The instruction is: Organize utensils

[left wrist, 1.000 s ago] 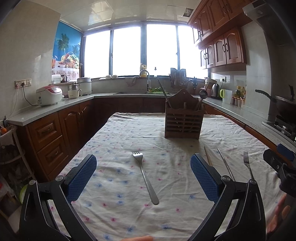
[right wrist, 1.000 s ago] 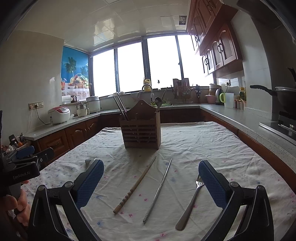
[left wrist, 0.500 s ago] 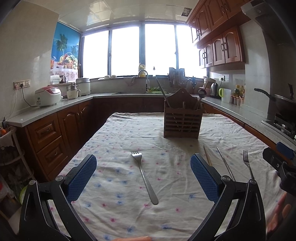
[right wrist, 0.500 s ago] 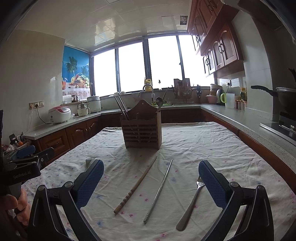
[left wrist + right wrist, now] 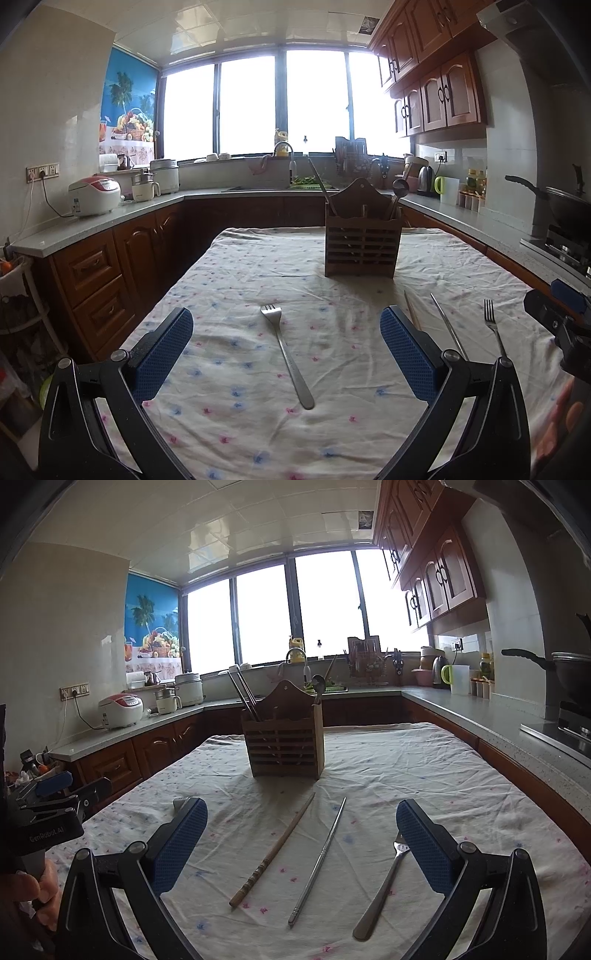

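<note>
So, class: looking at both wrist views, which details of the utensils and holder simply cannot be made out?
- Slatted wooden utensil holder: inside dark, compartments unreadable in both views.
- Right-hand steel fork: tines hidden by the right tongs' blue pad.
- Brown wooden chopstick: lower length hidden by the left tongs' pad.
- Middle steel fork: nearly all hidden in the right wrist view.

Blown-out window (image 5: 280, 107) backlight; dim, fisheye-warped edges.

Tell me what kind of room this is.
A home kitchen, most likely: wooden wall cabinets, a rice cooker on the stone countertop, and a sink faucet under the window.
</note>
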### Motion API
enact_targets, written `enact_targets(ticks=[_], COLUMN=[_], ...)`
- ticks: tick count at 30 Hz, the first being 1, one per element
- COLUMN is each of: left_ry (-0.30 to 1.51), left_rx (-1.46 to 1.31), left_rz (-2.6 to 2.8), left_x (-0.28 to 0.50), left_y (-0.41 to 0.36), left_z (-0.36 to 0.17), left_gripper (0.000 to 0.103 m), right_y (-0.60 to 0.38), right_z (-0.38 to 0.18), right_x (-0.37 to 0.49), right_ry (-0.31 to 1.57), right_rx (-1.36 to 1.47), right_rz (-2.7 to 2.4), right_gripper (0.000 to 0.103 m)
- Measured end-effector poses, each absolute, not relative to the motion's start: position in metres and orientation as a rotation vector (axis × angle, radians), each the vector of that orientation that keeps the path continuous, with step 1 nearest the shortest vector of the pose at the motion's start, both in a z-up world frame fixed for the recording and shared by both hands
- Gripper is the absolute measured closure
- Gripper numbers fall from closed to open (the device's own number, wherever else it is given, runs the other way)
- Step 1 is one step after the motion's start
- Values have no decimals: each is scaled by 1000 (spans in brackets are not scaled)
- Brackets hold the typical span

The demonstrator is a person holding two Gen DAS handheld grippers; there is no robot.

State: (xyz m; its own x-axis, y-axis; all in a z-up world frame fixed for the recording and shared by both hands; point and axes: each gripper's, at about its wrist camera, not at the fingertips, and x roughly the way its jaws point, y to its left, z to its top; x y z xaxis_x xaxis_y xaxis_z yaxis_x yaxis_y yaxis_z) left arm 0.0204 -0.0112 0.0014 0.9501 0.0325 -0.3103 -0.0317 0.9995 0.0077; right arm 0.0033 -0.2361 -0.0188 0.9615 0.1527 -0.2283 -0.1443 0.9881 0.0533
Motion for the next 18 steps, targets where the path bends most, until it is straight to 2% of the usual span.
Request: enact_targets(ticks=[18], left_ry=[328], left_rx=[-1], left_rz=[23], left_x=[24], left_y=[-13], left_z=[2], left_gripper=[0], right_y=[-238], right_z=[-16], right_x=[4], right_ry=[227], right_rx=[38], right_rz=[152], right_gripper=[0])
